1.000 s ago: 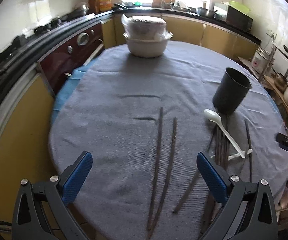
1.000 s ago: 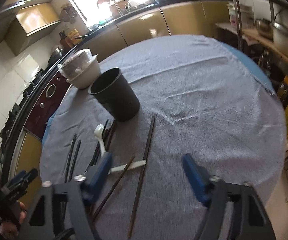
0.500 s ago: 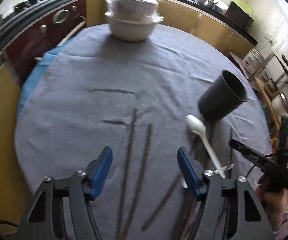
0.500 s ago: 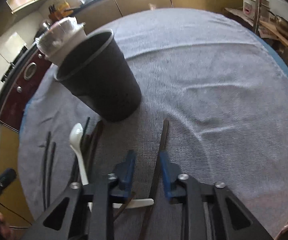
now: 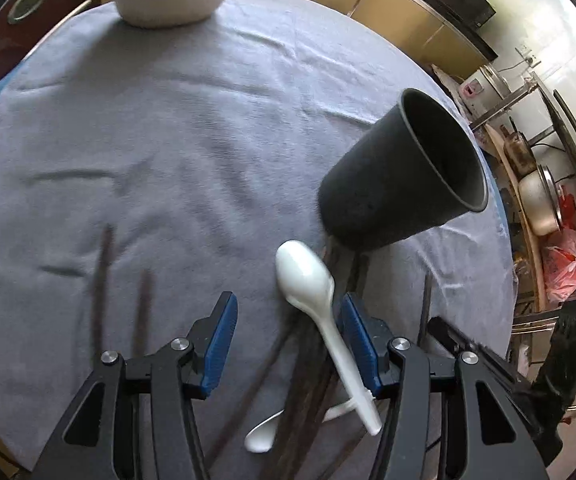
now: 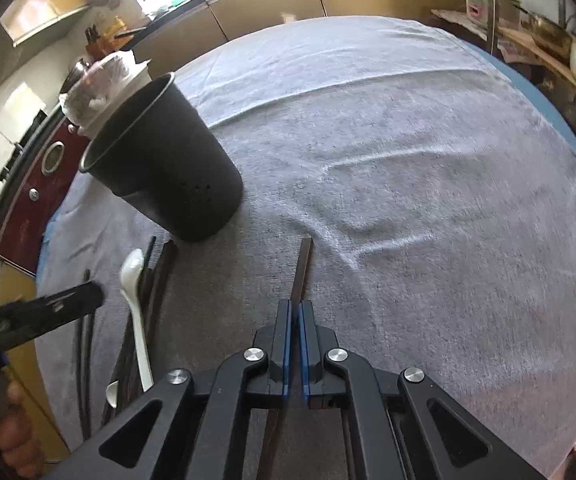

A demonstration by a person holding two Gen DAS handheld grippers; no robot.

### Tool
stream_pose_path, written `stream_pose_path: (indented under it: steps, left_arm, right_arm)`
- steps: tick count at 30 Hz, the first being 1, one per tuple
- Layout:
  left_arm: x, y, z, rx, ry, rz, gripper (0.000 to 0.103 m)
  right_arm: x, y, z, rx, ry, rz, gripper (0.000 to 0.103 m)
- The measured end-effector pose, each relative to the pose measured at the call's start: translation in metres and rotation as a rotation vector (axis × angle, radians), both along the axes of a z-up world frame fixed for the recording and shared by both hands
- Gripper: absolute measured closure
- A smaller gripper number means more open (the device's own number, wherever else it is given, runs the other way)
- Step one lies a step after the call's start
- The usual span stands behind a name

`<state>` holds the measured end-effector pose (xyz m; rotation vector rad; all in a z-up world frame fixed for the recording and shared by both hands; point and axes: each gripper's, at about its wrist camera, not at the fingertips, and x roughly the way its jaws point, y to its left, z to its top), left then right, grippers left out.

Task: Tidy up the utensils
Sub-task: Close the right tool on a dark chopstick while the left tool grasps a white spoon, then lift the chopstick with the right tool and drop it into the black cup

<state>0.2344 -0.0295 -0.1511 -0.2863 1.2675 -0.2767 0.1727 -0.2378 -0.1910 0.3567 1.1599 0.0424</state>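
Right gripper [image 6: 294, 312] clamping chopstick [image 6: 303, 268] mid-shaft: light, stiff, slippery, likely pivoting. Left gripper [image 5: 284, 332] gaping around spoon [image 5: 315, 292].

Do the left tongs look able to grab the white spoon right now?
Probably yes. The left tongs are open, and the white spoon lies on top of the chopsticks, its handle by the right-hand finger. Nothing covers it.
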Motion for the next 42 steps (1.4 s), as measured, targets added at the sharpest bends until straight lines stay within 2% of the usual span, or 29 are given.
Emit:
stream_pose_path:
  steps: [3, 5, 6, 8, 10, 11, 12, 13, 14, 15, 16, 18, 19, 21, 22, 26, 29, 36, 42]
  left_arm:
    - [0.005, -0.01, -0.01, 0.008, 0.014, -0.017, 0.05]
    - [0.008, -0.013, -0.016, 0.014, 0.026, -0.022, 0.066]
    - [0.009, -0.014, -0.019, 0.012, 0.033, -0.024, 0.07]
    - [0.011, -0.015, -0.023, 0.002, 0.034, -0.026, 0.072]
    - [0.01, -0.015, -0.023, 0.007, 0.013, -0.027, 0.072]
    - [0.01, -0.014, -0.023, 0.004, 0.01, -0.028, 0.072]
    - [0.009, -0.013, -0.023, -0.002, 0.007, -0.027, 0.072]
    - [0.009, -0.011, -0.023, -0.012, 0.003, -0.024, 0.072]
    - [0.008, -0.007, -0.021, -0.021, -0.004, -0.022, 0.072]
    - [0.008, -0.004, -0.02, -0.026, -0.012, -0.019, 0.072]
    - [0.008, -0.003, -0.02, -0.028, -0.017, -0.017, 0.072]
    - [0.007, 0.003, -0.018, -0.036, -0.023, -0.014, 0.073]
    - [0.007, 0.005, -0.018, -0.038, -0.024, -0.012, 0.073]
    - [0.005, 0.012, -0.014, -0.047, -0.03, -0.006, 0.073]
    - [0.006, 0.018, -0.013, -0.053, -0.034, -0.004, 0.073]
    - [-0.013, 0.033, 0.01, -0.066, -0.079, 0.002, 0.073]
    - [-0.024, 0.037, 0.028, -0.074, -0.127, 0.006, 0.073]
    - [-0.054, 0.041, 0.09, -0.029, -0.341, 0.008, 0.073]
    - [-0.079, 0.034, 0.127, 0.022, -0.516, 0.008, 0.072]
  right_arm:
    - [0.0, -0.013, 0.001, 0.015, 0.001, -0.018, 0.1]
    - [0.0, -0.016, 0.004, 0.02, 0.0, -0.026, 0.1]
    - [0.002, -0.017, 0.005, 0.026, 0.0, -0.032, 0.097]
    - [0.006, -0.02, 0.011, 0.044, 0.009, -0.062, 0.094]
    - [0.015, -0.019, 0.011, 0.033, 0.047, -0.07, 0.07]
    - [0.018, -0.017, 0.012, 0.025, 0.05, -0.066, 0.05]
    - [0.021, -0.014, 0.013, 0.011, 0.035, -0.062, 0.045]
    - [0.022, -0.009, 0.014, -0.004, 0.018, -0.055, 0.046]
    - [0.024, -0.005, 0.014, -0.02, 0.014, -0.045, 0.052]
    - [0.029, 0.0, 0.013, -0.032, 0.02, -0.033, 0.067]
    - [0.033, 0.006, 0.008, -0.043, 0.039, -0.02, 0.073]
    - [0.038, 0.015, 0.0, -0.079, 0.052, -0.002, 0.076]
    - [0.041, 0.023, 0.0, -0.133, 0.051, 0.017, 0.077]
    - [0.041, 0.03, 0.001, -0.183, 0.043, 0.029, 0.084]
    - [0.041, 0.033, 0.0, -0.201, 0.035, 0.035, 0.095]
    - [0.033, 0.023, 0.002, -0.148, 0.013, 0.028, 0.096]
    - [0.021, 0.017, 0.013, -0.104, -0.044, 0.032, 0.096]
    - [-0.015, 0.001, 0.077, -0.021, -0.271, 0.007, 0.097]
    - [-0.038, 0.004, 0.134, 0.011, -0.481, -0.006, 0.097]
